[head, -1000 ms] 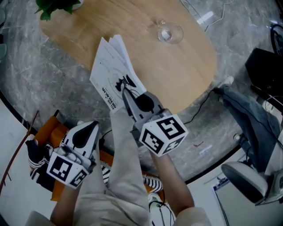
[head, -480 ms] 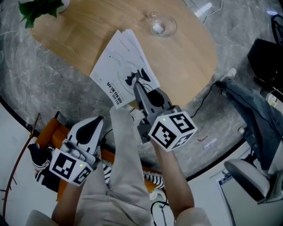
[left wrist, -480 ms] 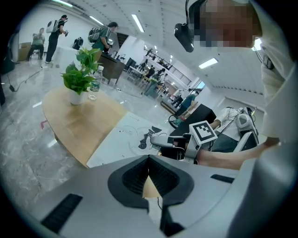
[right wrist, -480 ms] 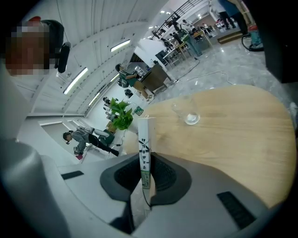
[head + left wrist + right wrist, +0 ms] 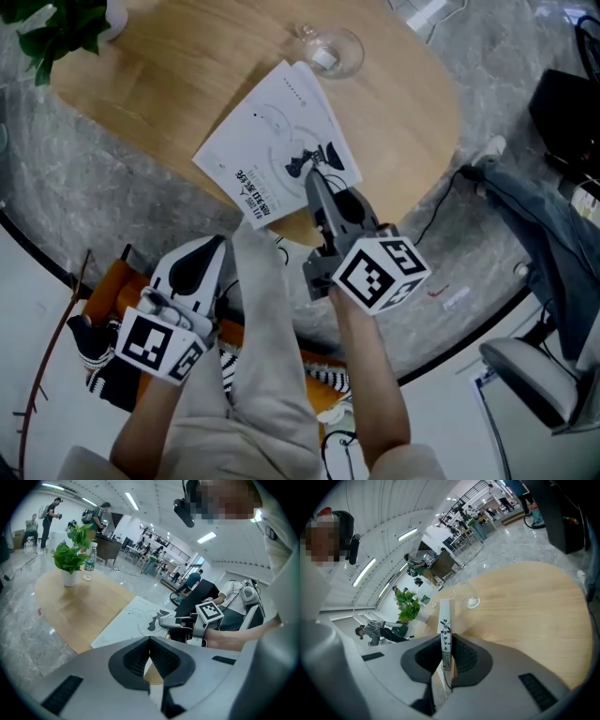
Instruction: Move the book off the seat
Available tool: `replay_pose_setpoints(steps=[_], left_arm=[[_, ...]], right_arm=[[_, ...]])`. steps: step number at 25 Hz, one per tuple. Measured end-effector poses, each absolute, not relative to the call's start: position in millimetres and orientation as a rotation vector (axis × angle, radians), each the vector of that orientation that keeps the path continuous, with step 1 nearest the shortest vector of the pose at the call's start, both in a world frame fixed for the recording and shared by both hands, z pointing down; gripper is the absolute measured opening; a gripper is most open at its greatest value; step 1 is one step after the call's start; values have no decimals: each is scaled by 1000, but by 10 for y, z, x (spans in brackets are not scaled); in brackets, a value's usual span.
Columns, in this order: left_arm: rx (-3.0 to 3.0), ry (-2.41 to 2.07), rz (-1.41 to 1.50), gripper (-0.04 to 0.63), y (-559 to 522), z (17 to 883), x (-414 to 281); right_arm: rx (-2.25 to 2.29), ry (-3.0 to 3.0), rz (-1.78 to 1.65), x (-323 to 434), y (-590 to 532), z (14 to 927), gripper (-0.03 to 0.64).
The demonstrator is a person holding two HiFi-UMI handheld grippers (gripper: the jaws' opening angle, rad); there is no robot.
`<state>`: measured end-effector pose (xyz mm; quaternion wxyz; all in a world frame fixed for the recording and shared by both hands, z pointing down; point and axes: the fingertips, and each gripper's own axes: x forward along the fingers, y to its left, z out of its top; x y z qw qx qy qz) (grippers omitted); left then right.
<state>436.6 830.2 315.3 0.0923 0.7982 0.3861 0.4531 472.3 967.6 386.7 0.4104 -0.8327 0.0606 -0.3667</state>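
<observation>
While my right gripper (image 5: 317, 180) pinches the book (image 5: 272, 150) by one edge, fingers (image 5: 465, 657) narrow on it, the book hangs over the near part of the desk (image 5: 159, 75), clear of the seat (image 5: 105, 286). Held so thinly, it could sag or slip, and its far corner could knock the nearby glass (image 5: 330, 49). My left gripper (image 5: 214, 248) is closed and empty.

Your head view is dim and flat, with soft shadows; the white book (image 5: 277, 141) is its brightest patch on the wooden table (image 5: 169, 84), and the glass (image 5: 328, 52) catches small glints. Both of your gripper views bend strongly toward black rounded corners. In the left gripper view ceiling strip lights (image 5: 132, 501) glare overhead, and the nearest foreground looks soft
</observation>
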Motion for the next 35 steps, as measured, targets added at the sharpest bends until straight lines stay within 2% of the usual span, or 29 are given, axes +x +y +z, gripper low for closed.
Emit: replay_pose_setpoints(steps=[26, 35], left_arm=[[2308, 1319, 1411, 5, 8772, 3575, 4363], [2275, 1335, 1448, 5, 8762, 3614, 4293]], right_arm=[[-1909, -115, -851, 4499, 10067, 4511, 46], [-1938, -263, -955, 4308, 10278, 4647, 60]])
